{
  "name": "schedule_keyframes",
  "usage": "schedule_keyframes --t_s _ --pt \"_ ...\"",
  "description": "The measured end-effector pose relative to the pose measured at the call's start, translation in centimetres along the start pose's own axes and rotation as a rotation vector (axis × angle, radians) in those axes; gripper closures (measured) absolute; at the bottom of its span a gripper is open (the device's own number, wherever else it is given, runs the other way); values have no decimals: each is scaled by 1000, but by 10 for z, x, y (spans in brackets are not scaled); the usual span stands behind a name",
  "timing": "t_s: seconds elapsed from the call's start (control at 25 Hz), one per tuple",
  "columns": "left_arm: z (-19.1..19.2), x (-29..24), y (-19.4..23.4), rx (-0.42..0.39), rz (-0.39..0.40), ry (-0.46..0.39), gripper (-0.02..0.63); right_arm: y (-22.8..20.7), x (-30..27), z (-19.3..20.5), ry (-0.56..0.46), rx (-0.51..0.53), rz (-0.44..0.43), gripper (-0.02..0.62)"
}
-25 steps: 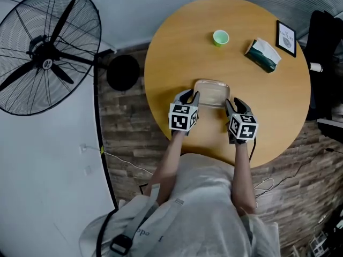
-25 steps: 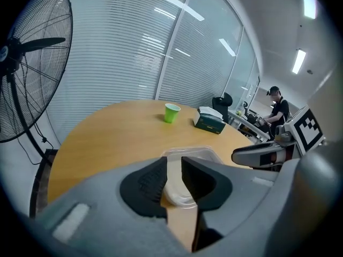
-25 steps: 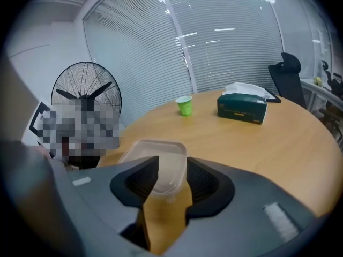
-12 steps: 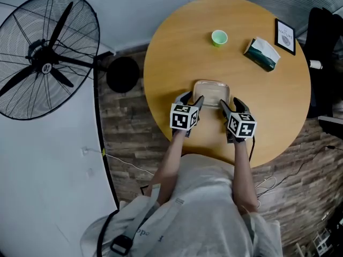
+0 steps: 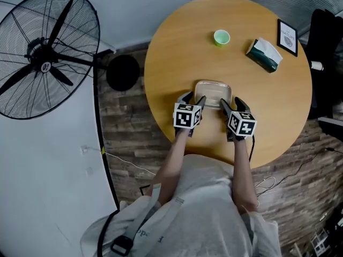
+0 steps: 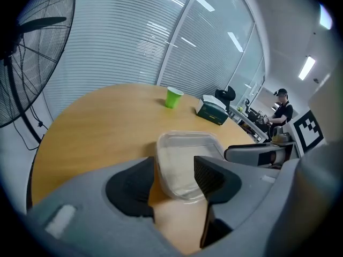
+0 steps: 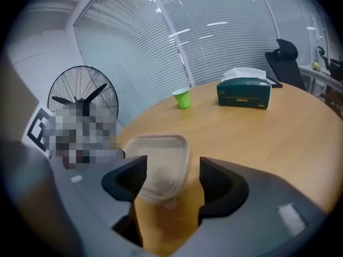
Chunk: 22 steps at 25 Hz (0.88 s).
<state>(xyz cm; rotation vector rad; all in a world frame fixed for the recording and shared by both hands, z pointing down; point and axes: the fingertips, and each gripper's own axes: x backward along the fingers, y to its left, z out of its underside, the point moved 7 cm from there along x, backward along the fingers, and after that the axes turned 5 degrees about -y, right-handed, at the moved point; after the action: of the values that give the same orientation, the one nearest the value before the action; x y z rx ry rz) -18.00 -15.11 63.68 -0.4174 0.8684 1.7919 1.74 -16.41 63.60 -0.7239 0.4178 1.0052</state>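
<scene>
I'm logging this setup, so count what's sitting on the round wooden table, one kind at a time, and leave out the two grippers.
Clear plastic container: 1
Green cup: 1
Tissue box: 1
Framed card: 1
Total: 4

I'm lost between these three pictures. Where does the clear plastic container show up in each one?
Head view: the clear plastic container lies just below the picture's centre, near the round table's closer edge.
Left gripper view: the container sits low and central, between the parted dark jaws.
Right gripper view: the container sits low, left of centre, between the parted jaws.
Shared landmark: the green cup, farther along the table.
</scene>
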Motion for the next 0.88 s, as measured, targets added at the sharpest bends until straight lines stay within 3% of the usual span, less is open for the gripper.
schedule_keyframes --t_s 0.24,0.48,0.88 --pt "1 -6 -3 4 3 9 368 0 -4 5 12 -25 -2 308" --pt "0 -5 -4 -6 -11 13 382 10 -6 6 43 58 42 358" --pt "0 -3 -7 -27 -27 25 387 18 -1 6 40 124 99 369"
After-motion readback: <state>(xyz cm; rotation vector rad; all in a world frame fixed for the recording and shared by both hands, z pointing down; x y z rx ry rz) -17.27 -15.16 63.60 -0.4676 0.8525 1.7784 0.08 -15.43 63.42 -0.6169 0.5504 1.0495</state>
